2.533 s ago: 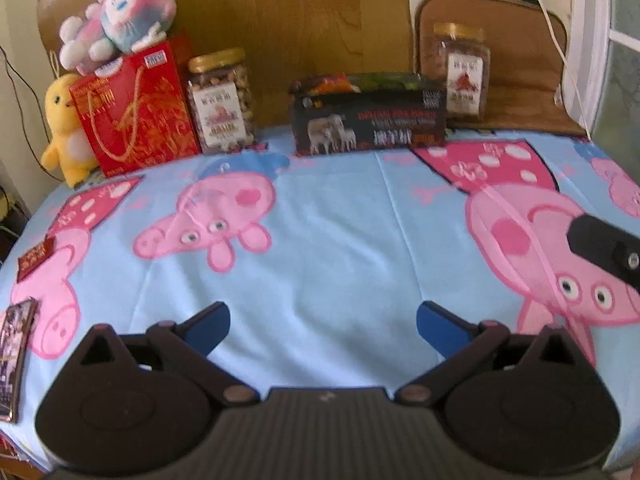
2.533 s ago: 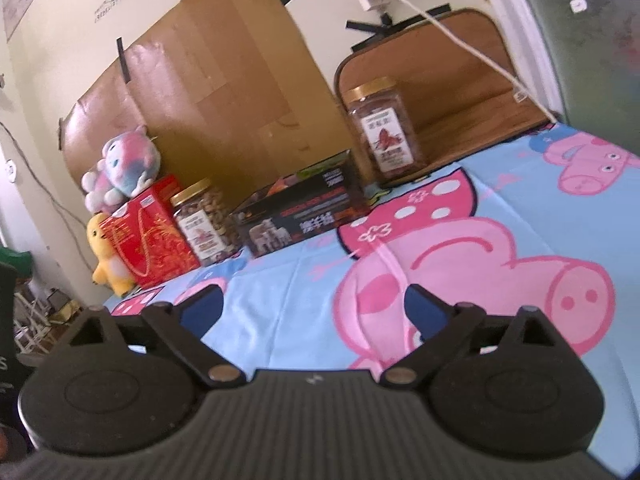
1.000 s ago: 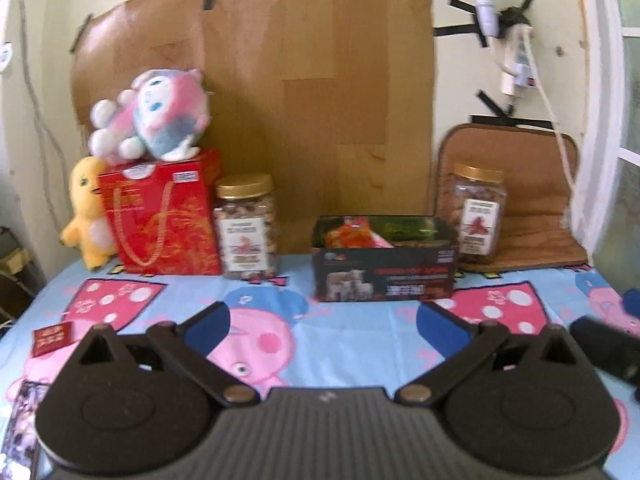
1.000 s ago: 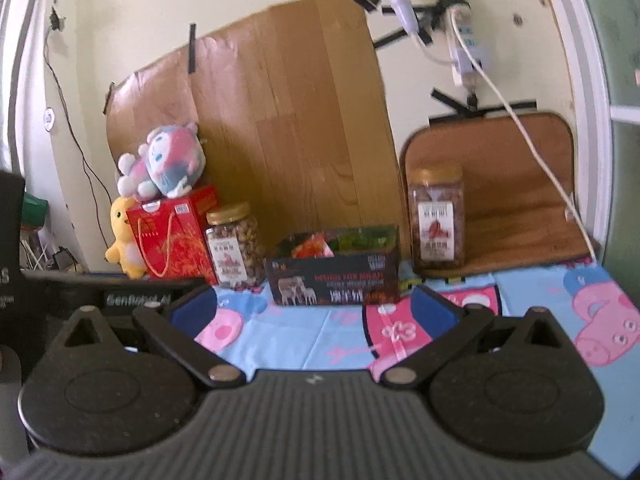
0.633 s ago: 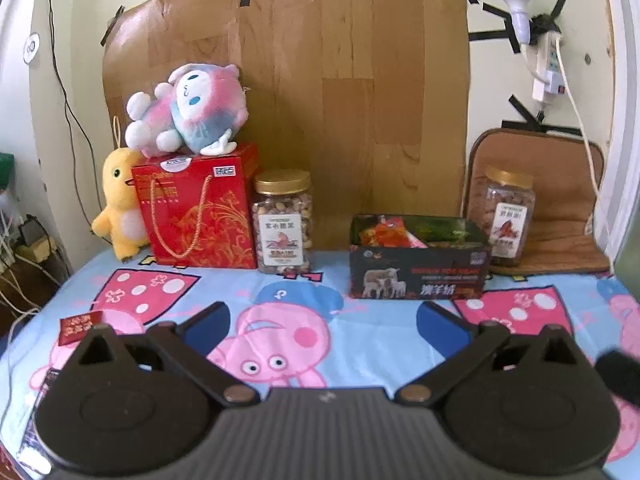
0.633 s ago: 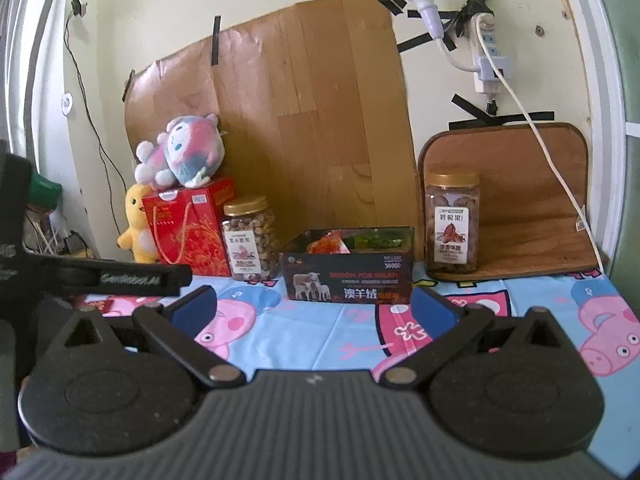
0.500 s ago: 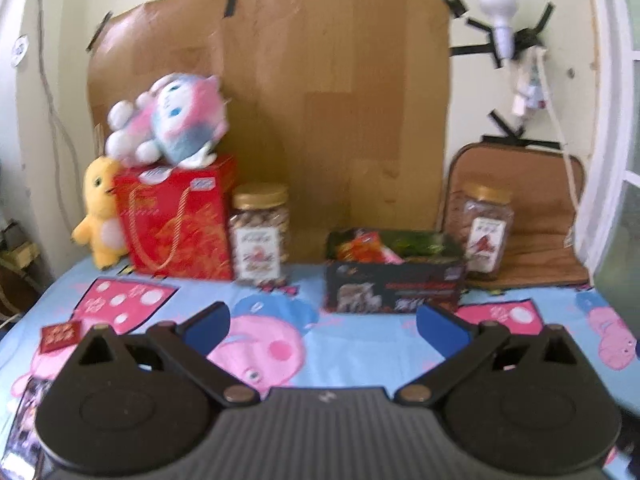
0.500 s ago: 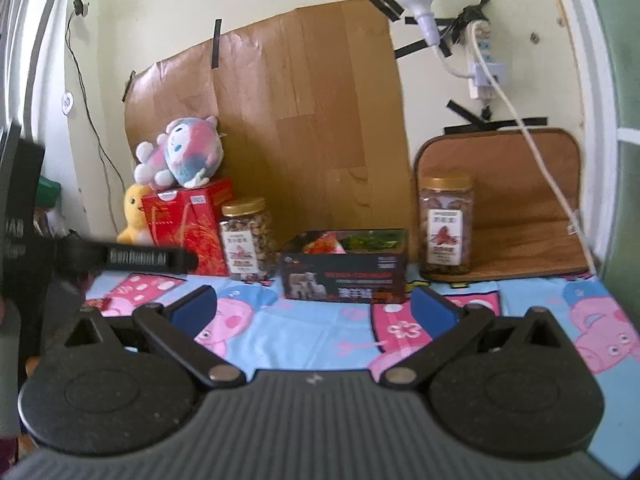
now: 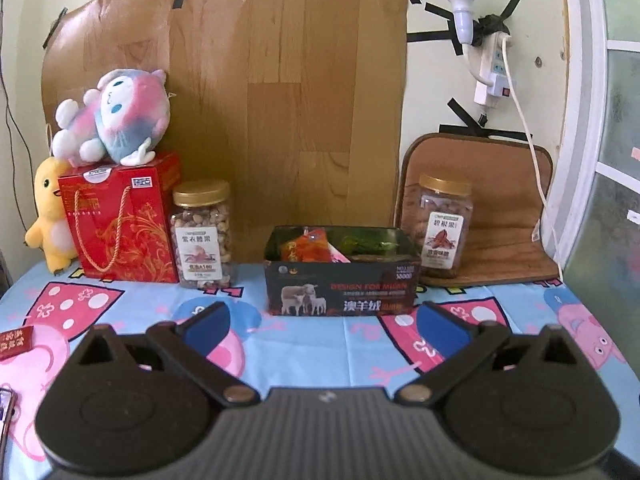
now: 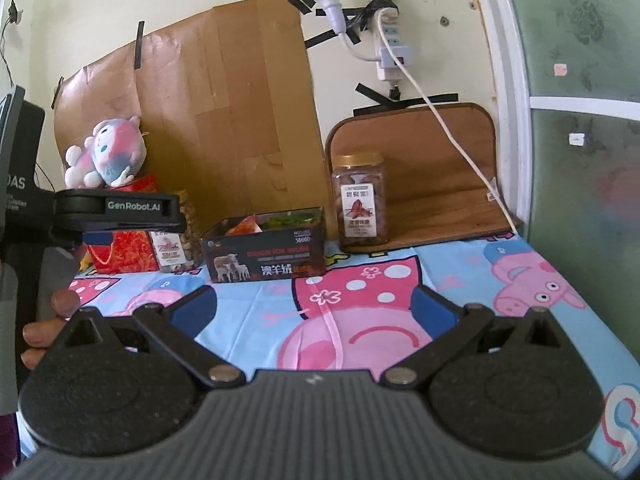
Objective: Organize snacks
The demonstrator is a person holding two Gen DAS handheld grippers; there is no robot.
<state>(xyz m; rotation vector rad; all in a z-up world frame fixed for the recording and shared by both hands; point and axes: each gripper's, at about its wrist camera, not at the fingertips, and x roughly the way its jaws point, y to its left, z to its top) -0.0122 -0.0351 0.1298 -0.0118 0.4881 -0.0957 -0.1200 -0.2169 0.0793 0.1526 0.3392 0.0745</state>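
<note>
A dark open box (image 9: 342, 276) (image 10: 264, 256) with snack packets inside stands at the back of the table. Left of it is a gold-lidded nut jar (image 9: 202, 236) (image 10: 176, 248), and a second jar (image 9: 440, 228) (image 10: 362, 204) stands to its right on a brown mat. A small red packet (image 9: 16, 342) lies at the left edge of the table. My left gripper (image 9: 322, 322) is open and holds nothing, well short of the box. My right gripper (image 10: 314, 304) is also open with nothing between its fingers. In the right wrist view the left gripper's body and a hand (image 10: 44, 320) appear at the left.
A red gift bag (image 9: 120, 220) with a plush toy (image 9: 114, 118) on top and a yellow plush duck (image 9: 50, 216) stand at the back left. A power strip and white cable (image 9: 520, 120) hang on the wall. A cartoon-pig cloth (image 9: 320, 356) covers the table.
Both cameras have tilted up from the tablecloth to face the back row and drawn a little nearer. Both grippers have stayed open.
</note>
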